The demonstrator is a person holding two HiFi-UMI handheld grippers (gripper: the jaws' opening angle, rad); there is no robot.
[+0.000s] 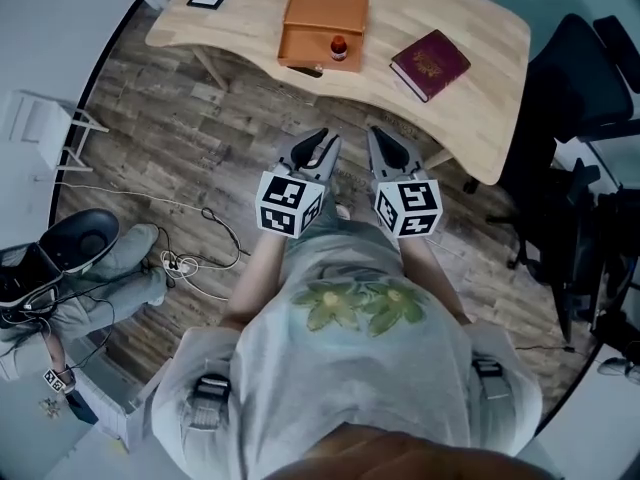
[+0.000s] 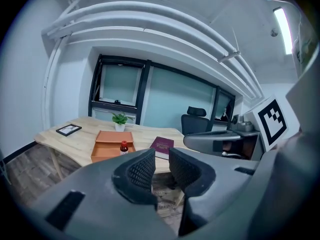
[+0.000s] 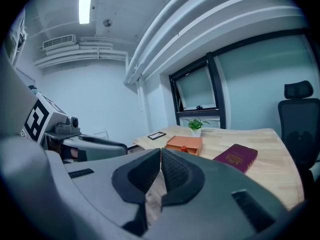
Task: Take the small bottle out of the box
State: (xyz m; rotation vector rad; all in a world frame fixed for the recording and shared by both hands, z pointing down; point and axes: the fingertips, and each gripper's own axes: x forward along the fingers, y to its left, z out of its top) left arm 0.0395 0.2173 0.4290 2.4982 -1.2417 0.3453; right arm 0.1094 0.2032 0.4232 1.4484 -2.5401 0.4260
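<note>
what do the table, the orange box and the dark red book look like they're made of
Table: light wood or wood-look laminate, matte; pale grain lines show.
Orange box: probably card or leatherette, matte and uniform, crisp straight edges; which one is unclear.
Dark red book: cloth or leather-like hard cover, low sheen, with a gilt-looking emblem.

A pale wooden tabletop (image 1: 480,88) with a curved front edge stands on a floor (image 1: 170,138) of grey-brown wood planks; a black office chair (image 1: 575,88) stands just to the right of the tabletop; loose cables (image 1: 182,263) lie on the floor well in front of it, to the left; behind the tabletop a black-framed window (image 2: 120,89) sits in a pale blue wall (image 3: 100,99); above it white pipes (image 2: 150,29) cross the ceiling, near a lit strip light (image 2: 281,26).
</note>
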